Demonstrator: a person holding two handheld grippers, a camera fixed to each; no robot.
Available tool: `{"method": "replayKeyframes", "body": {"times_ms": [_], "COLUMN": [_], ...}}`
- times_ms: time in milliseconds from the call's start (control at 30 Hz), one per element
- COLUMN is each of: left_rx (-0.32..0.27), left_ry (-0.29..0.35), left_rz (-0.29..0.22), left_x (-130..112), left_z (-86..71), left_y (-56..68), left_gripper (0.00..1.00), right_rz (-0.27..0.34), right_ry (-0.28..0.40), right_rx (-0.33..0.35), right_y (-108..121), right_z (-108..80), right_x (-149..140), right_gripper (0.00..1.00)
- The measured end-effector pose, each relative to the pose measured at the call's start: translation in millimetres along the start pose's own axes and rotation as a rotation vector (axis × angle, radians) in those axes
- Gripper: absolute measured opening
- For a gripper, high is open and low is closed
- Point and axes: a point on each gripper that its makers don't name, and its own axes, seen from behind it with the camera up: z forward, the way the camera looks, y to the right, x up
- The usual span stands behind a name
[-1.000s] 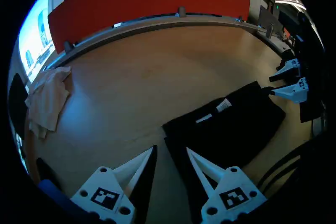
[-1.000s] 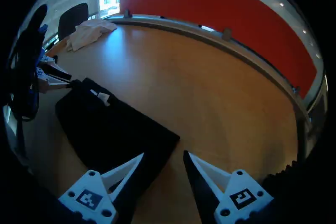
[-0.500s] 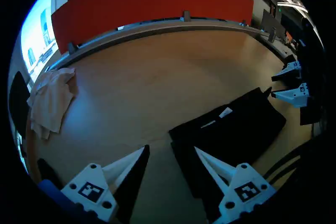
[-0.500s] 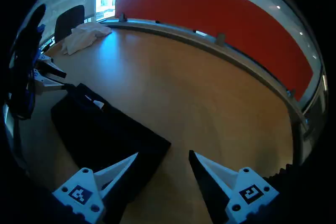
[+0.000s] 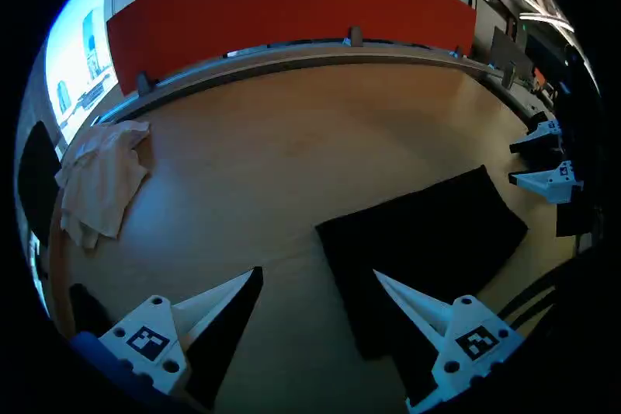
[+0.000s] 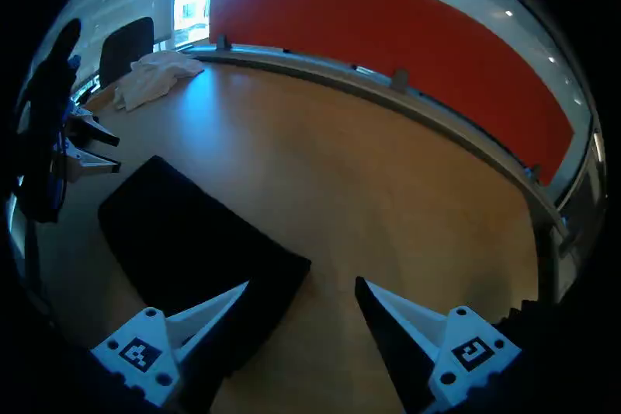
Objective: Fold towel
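A black towel [image 5: 423,243] lies as a flat rectangle on a wooden table [image 5: 295,142], at four o'clock in the left gripper view and eight o'clock in the right gripper view. The left gripper [image 5: 317,274] and right gripper [image 6: 302,283] both gape wide, holding nothing. The towel looks soft, light and limp, so pinching its corners seems best.

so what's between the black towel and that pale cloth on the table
Nothing lies there. In the left gripper view, the stretch of wooden table between the black towel and the crumpled pale cloth is bare.
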Motion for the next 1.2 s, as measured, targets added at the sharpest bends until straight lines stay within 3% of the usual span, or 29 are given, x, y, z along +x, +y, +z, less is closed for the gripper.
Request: {"method": "replayKeyframes", "body": {"times_ms": [867, 1200], "left_rx": [0.020, 0.027], "left_ry": [0.014, 0.017], "left_rz": [-0.060, -0.073], "left_x": [-38.4, -45.0], "left_z": [-49.1, -54.5], "left_y": [10.8, 9.8], "left_gripper": [0.94, 0.94], "right_rz": [0.015, 0.024], "right_ry": [0.015, 0.016], "right_rx": [0.022, 0.026], "right_y": [-30.4, -33.3], "right_z": [-53.1, -57.8], "right_x": [-31.9, -36.8], "right_gripper": [0.95, 0.96]}}
